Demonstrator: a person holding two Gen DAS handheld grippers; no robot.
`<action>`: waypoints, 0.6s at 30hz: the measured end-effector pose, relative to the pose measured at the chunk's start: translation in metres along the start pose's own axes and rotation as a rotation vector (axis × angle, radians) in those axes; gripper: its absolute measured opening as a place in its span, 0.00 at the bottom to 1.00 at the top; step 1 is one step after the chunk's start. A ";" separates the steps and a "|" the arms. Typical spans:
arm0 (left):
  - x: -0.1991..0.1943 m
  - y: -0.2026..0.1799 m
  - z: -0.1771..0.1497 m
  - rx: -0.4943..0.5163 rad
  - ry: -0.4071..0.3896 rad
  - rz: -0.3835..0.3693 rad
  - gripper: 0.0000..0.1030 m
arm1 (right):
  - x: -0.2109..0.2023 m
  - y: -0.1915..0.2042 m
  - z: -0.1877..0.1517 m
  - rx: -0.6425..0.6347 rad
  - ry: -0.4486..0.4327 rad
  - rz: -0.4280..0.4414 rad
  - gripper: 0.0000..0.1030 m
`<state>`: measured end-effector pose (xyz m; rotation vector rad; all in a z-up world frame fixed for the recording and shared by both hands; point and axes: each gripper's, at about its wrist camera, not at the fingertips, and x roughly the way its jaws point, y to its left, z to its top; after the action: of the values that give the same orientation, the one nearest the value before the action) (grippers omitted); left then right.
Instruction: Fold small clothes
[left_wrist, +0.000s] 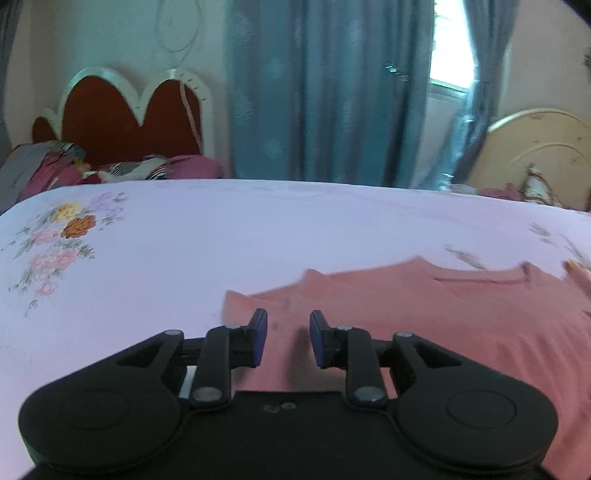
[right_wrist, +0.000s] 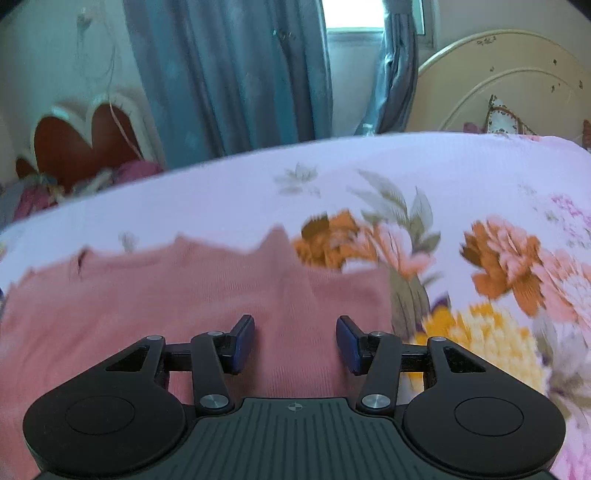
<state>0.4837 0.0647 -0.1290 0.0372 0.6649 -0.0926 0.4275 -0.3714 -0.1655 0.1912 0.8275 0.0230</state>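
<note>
A small salmon-pink knit garment (left_wrist: 424, 306) lies flat on a pale lilac floral bedspread (left_wrist: 192, 251). My left gripper (left_wrist: 288, 334) hovers over the garment's left edge with its blue pads apart and nothing pinched between them. In the right wrist view the same pink garment (right_wrist: 177, 295) fills the lower left. My right gripper (right_wrist: 295, 341) stands open above the garment's right part, near its right edge, and the fabric lies flat beneath the gap. Both views are blurred by motion.
A red heart-shaped headboard (left_wrist: 122, 122) with piled bedding stands at the back left. Teal curtains (left_wrist: 325, 92) hang behind the bed, and a cream round headboard (right_wrist: 509, 81) is at the back right. Large orange and pink printed flowers (right_wrist: 502, 262) cover the bedspread to the right.
</note>
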 end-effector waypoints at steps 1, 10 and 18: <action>-0.007 -0.003 -0.004 0.014 -0.007 -0.016 0.24 | 0.000 0.000 -0.006 -0.001 0.016 0.000 0.48; -0.019 -0.042 -0.049 0.162 0.037 -0.080 0.27 | -0.015 0.011 -0.027 -0.078 0.084 -0.035 0.09; -0.005 -0.027 -0.058 0.122 0.040 0.056 0.28 | -0.027 0.003 -0.039 -0.102 0.061 -0.147 0.04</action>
<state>0.4412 0.0420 -0.1718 0.1748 0.6974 -0.0789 0.3808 -0.3646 -0.1715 0.0335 0.8973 -0.0672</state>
